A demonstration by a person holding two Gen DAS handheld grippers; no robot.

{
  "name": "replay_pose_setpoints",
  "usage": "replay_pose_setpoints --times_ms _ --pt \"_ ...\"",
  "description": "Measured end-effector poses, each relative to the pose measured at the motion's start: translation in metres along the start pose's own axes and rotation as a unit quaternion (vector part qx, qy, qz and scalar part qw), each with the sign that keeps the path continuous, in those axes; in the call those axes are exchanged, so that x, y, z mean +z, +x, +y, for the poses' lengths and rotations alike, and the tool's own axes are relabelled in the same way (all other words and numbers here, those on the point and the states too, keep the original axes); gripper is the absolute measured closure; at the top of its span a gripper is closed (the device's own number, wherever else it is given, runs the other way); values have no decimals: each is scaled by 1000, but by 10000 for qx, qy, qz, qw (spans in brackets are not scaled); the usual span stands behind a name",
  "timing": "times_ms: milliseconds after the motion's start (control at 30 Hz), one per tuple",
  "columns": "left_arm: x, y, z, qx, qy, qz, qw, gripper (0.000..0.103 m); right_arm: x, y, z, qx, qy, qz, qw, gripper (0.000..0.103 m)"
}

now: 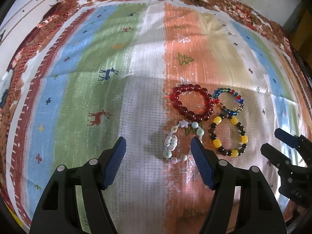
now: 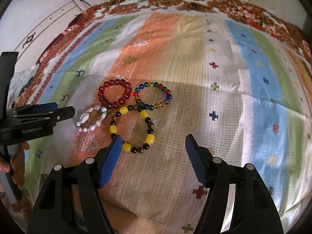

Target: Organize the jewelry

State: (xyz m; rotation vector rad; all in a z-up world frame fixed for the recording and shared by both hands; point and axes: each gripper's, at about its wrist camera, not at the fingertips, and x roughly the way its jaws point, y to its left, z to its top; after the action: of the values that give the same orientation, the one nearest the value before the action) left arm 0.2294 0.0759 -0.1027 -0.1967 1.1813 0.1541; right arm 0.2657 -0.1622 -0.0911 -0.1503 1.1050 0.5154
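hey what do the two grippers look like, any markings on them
Both the left gripper and the right gripper have black plastic arms with silver rivets and blue ribbed pads. The left gripper's body reads "GenRobot.AI" in pale letters; the right one's side shows faint embossed characters. No cables show.

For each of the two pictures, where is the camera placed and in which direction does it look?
Left wrist: sits on the left gripper, looks steeply down at the cloth beside the pale bracelet; own open jaws show, right gripper at the edge.
Right wrist: sits on the right gripper, looks down by the yellow bracelet; own open jaws, left gripper and a hand show.
Shared: all four bracelets, the cloth.
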Motion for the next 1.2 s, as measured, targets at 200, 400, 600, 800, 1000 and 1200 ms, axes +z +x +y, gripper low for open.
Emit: replay_pose_setpoints --times_ms 200,400,600,800,1000,1200 --pt "3 10 1 -41 -2 113 9999 35 1 14 -3 -9 33 147 9999 36" --pt "8 23 -1 -52 20 245 9997 36 5 25 -3 -47 28 242 9997 36" --pt "10 33 -4 -8 121 348 9993 36 7 36 -3 -112 -24 297 9995 36" --pt "13 44 -9 86 265 421 9987 40 11 48 -1 -125 -52 357 9993 36" --pt "12 47 -14 189 427 410 9981 41 12 56 2 -186 -161 401 9989 36" --pt "10 47 -19 299 576 418 9970 55 12 59 1 -304 -217 425 9984 47"
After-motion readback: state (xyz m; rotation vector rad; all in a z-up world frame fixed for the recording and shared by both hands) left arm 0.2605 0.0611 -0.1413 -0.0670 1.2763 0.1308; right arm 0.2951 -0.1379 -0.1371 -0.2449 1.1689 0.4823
